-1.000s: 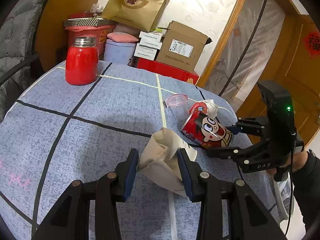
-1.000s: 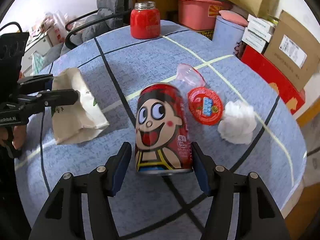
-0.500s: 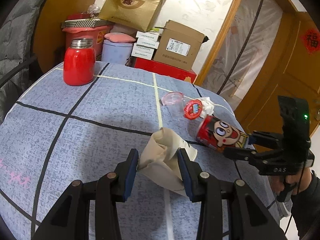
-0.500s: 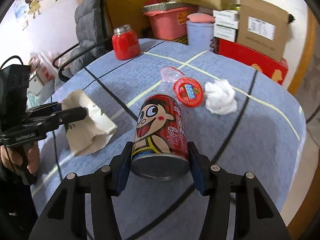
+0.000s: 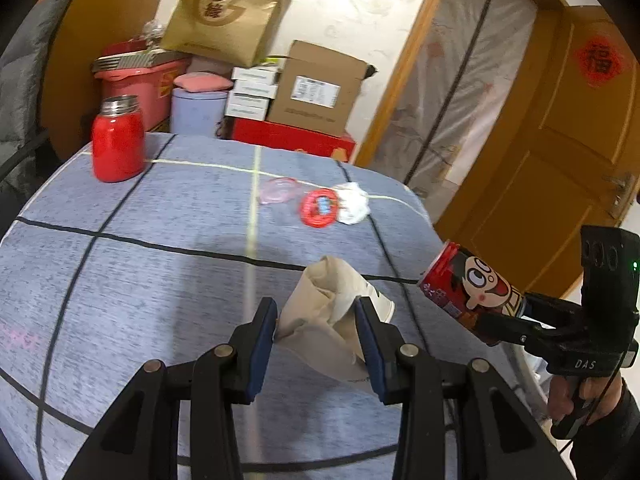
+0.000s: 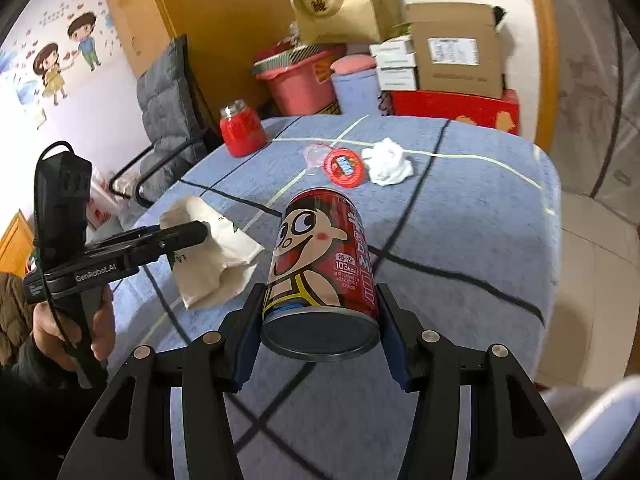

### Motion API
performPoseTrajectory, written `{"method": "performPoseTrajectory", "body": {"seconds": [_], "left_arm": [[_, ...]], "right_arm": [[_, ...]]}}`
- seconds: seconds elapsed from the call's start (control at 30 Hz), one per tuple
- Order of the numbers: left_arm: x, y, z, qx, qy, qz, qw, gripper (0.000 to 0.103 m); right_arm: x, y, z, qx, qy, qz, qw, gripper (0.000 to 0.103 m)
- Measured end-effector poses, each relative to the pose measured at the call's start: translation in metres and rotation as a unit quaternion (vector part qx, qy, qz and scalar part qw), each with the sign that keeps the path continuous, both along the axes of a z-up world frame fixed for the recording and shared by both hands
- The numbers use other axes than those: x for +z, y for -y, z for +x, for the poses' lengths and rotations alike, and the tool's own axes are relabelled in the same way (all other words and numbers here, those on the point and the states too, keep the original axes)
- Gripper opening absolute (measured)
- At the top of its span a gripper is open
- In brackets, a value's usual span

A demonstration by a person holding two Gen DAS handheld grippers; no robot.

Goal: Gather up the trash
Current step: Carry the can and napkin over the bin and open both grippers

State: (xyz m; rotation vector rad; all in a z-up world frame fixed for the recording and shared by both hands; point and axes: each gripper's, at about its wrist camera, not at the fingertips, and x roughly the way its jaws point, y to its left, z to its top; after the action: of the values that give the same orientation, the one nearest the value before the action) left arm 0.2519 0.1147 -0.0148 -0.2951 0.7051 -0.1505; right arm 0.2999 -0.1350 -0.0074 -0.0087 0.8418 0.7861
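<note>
My left gripper (image 5: 316, 316) is shut on a crumpled beige paper bag (image 5: 320, 300) low over the blue-grey tablecloth (image 5: 140, 280). In the right wrist view the same bag (image 6: 216, 256) hangs from the left gripper (image 6: 200, 234), close to the cloth. My right gripper (image 6: 320, 308) is shut on a red cartoon drink can (image 6: 320, 256), lifted off the table. From the left wrist view the can (image 5: 468, 288) is tilted beyond the table's right edge. A white tissue wad (image 5: 354, 202), a red lid (image 5: 320, 208) and a clear plastic cup (image 5: 276, 190) lie further back.
A red jar (image 5: 118, 144) stands at the table's far left. Boxes, a pink tub (image 6: 296, 76) and a brown gift bag (image 5: 228, 8) are stacked behind the table. A grey padded chair (image 6: 168, 100) is at left, a white bin rim (image 6: 600, 416) at lower right.
The right gripper has lifted the can off the cloth and drawn it back past the table's right edge, rolling as it went. The left gripper pulled back a little with the bag.
</note>
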Motion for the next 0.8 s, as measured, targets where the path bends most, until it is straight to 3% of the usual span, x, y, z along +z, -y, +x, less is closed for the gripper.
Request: {"method": "performPoseTrajectory", "body": {"seconds": [0.43,0.8], "left_arm": [[0.017,0.105,-0.007,-0.099,0.003,0.011,0.995,0.041],[0.017,0.233,0.0,-0.212,0.001,0.018,0.9772,0.041]], "right_arm": [[0.004,0.129,-0.077,-0.14,0.0,0.015,0.99,0.053],[-0.022,0.239,-0.118,-0.254,-0.034,-0.005,0.967,0.053]]}}
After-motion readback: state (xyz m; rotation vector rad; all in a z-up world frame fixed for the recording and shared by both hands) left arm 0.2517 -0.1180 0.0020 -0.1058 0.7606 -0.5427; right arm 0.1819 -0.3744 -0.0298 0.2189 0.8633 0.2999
